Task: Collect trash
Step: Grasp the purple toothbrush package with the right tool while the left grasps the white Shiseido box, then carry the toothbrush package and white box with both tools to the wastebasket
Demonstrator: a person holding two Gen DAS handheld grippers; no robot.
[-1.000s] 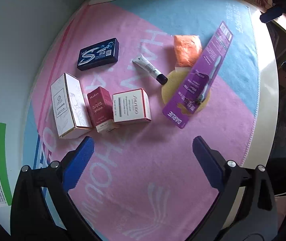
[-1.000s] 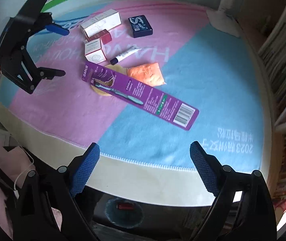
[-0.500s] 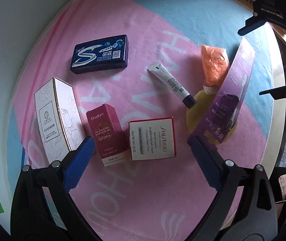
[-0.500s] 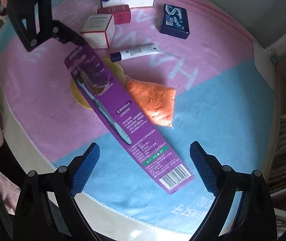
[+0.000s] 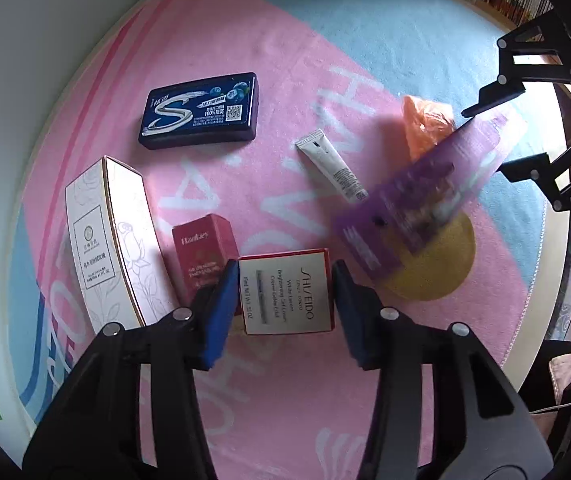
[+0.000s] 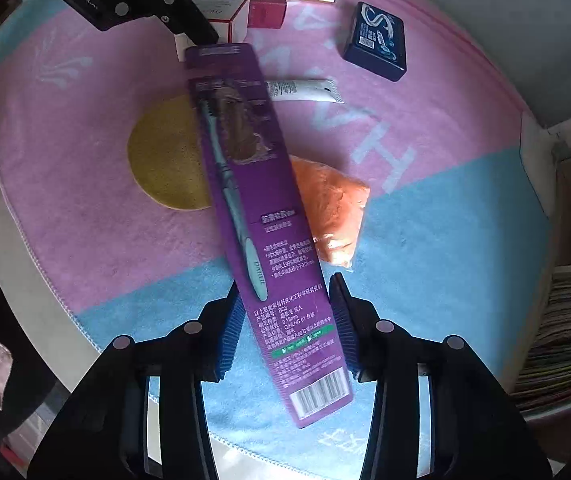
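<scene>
The white Shiseido box (image 5: 285, 296) sits on the pink cloth between the blue pads of my left gripper (image 5: 284, 276). Its jaws are closing and both pads touch the box's sides. The long purple toothbrush pack (image 6: 261, 216) lies lengthwise between the pads of my right gripper (image 6: 287, 286). These jaws are closing too and pinch the pack near its barcode end. In the left wrist view the pack (image 5: 425, 200) is blurred and tilted, its far end off the cloth, with the right gripper (image 5: 501, 136) at its upper end.
Around them lie a red box (image 5: 205, 252), a tall white box (image 5: 105, 240), a dark blue gum box (image 5: 201, 110), a white tube (image 5: 331, 170), an orange bag (image 6: 333, 208) and a yellow disc (image 6: 165, 152). The round table's edge (image 6: 25, 264) is near. Bookshelves stand at the right.
Both grippers came down and their jaws narrowed from wide open, the left onto the white box, the right onto the purple pack. The pack has swung and tilted.
</scene>
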